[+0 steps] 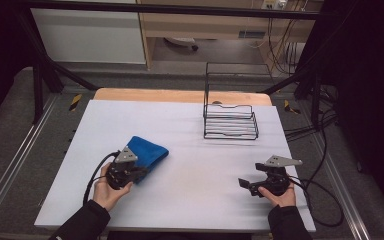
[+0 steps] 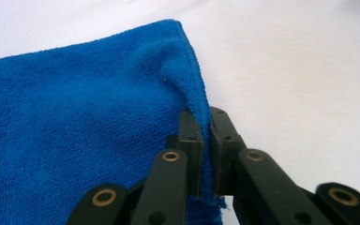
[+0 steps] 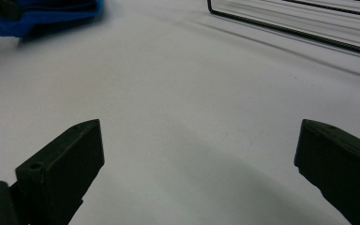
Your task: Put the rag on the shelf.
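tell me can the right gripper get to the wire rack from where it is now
Probably yes: the right gripper is open and holds nothing, and only bare table lies between it and the wire rack.

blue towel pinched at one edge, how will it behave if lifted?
Probably floppy: the blue terry towel already puckers where the left gripper pinches its hem. Likely light and grippy, given the looped pile. Lifted by that edge, it would probably unfold and drape rather than hold shape.

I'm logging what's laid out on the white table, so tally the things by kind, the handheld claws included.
Blue terry cloth: 1
Black wire rack: 1
Handheld black claws: 2, left claw shut on the cloth's edge, right claw open
Total: 4
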The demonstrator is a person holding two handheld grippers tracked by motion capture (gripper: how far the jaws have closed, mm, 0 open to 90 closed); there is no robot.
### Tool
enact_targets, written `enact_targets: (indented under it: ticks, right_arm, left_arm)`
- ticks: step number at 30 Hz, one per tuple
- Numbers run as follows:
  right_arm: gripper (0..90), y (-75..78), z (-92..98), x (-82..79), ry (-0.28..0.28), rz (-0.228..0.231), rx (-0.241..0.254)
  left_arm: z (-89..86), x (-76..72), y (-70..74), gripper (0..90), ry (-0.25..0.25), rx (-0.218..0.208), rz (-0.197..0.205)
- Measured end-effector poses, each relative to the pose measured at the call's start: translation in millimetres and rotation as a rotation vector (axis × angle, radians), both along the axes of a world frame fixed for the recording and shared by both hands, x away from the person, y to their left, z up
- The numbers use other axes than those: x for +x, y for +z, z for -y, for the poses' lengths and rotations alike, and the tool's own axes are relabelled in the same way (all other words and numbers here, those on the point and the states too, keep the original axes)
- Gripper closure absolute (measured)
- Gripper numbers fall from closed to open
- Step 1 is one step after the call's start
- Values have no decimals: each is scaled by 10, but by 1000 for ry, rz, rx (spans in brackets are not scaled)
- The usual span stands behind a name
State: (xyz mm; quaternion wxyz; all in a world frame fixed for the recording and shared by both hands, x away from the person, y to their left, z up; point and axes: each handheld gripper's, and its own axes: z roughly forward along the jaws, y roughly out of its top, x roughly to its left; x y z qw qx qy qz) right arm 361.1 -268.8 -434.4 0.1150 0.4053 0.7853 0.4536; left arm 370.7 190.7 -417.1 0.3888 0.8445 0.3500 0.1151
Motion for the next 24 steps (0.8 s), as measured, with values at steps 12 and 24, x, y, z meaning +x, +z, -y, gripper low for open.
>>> enact_targets:
  ticks: [12, 24]
  right_arm:
    - [23, 0, -10, -2, 3, 2, -1]
    - [27, 29, -174, 28, 23, 2, -12]
  left_arm:
    - [392, -297, -50, 849, -123, 3, -20]
    - [285, -252, -16, 453, -70, -25, -36]
